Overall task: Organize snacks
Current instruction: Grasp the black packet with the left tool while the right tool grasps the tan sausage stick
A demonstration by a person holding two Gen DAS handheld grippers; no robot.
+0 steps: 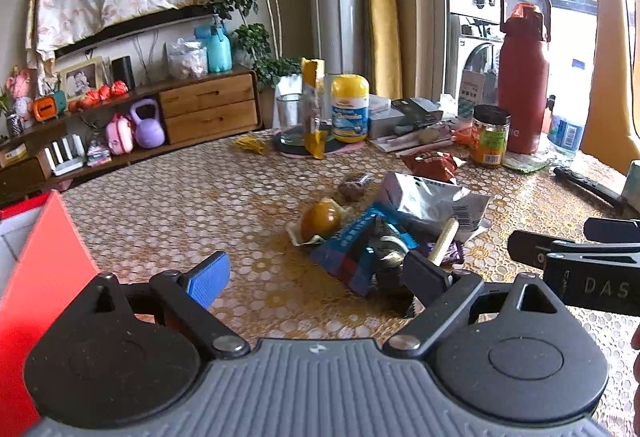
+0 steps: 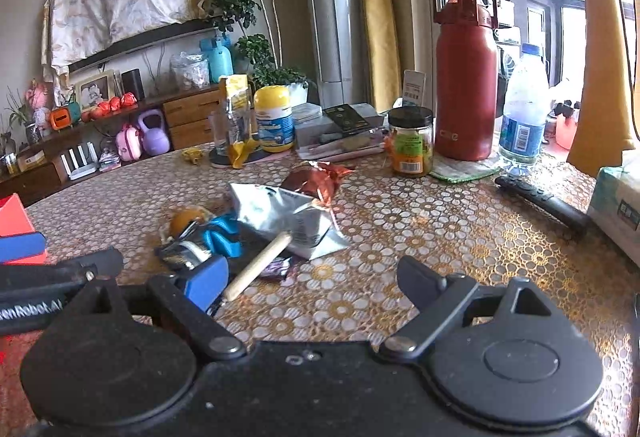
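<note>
A pile of snacks lies mid-table: a silver bag (image 1: 432, 197) (image 2: 280, 213), a blue packet (image 1: 356, 249) (image 2: 220, 237), a round orange-brown wrapped snack (image 1: 320, 221) (image 2: 186, 219), a red foil bag (image 1: 432, 163) (image 2: 316, 177), a beige stick (image 1: 444, 241) (image 2: 260, 265) and a purple wrapper (image 1: 452, 253) (image 2: 278, 269). My left gripper (image 1: 316, 277) is open just short of the pile, nothing between its fingers. My right gripper (image 2: 312, 281) is open too, its blue pad close to the stick and the blue packet. A red box (image 1: 40, 257) (image 2: 14, 221) stands at the left.
Behind the pile stand a red flask (image 2: 464, 77), a jar (image 2: 412, 145), a water bottle (image 2: 524, 105), a yellow-capped bottle (image 1: 350, 109), a glass (image 1: 289, 113) and a yellow pouch (image 1: 314, 105). A black remote (image 2: 540, 201) and a tissue pack (image 2: 620, 205) lie at the right.
</note>
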